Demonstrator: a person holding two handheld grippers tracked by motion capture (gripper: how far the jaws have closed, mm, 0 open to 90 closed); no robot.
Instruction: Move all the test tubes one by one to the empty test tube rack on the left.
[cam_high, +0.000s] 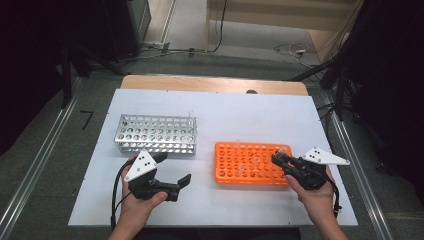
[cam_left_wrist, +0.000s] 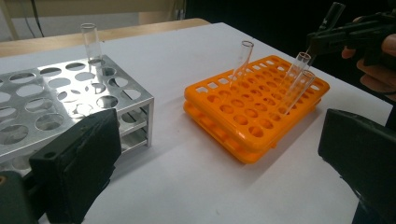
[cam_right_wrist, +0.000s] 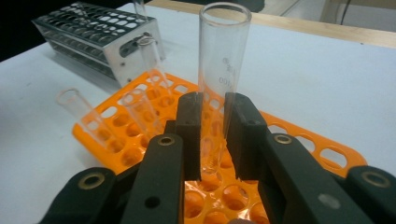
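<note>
My right gripper (cam_right_wrist: 214, 121) is shut on an upright clear test tube (cam_right_wrist: 223, 56), whose rounded lower end is at the holes of the orange rack (cam_right_wrist: 299, 140); I cannot tell whether it sits in a hole. The high view puts this gripper (cam_high: 280, 160) at the right end of the orange rack (cam_high: 245, 164). Three more tubes lean in that rack (cam_left_wrist: 243, 58) (cam_left_wrist: 299, 70) (cam_left_wrist: 302, 91). My left gripper (cam_high: 173, 168) is open with nothing in it, on the board between the two racks. A silver metal rack (cam_high: 156, 134) holds one tube (cam_left_wrist: 91, 42) at its far corner.
Both racks stand on a white board (cam_high: 225, 115) over a wooden table. Metal rails (cam_high: 35, 170) run along both sides, and cables (cam_high: 295, 50) lie on the floor beyond. A bare strip of board lies in front of the racks.
</note>
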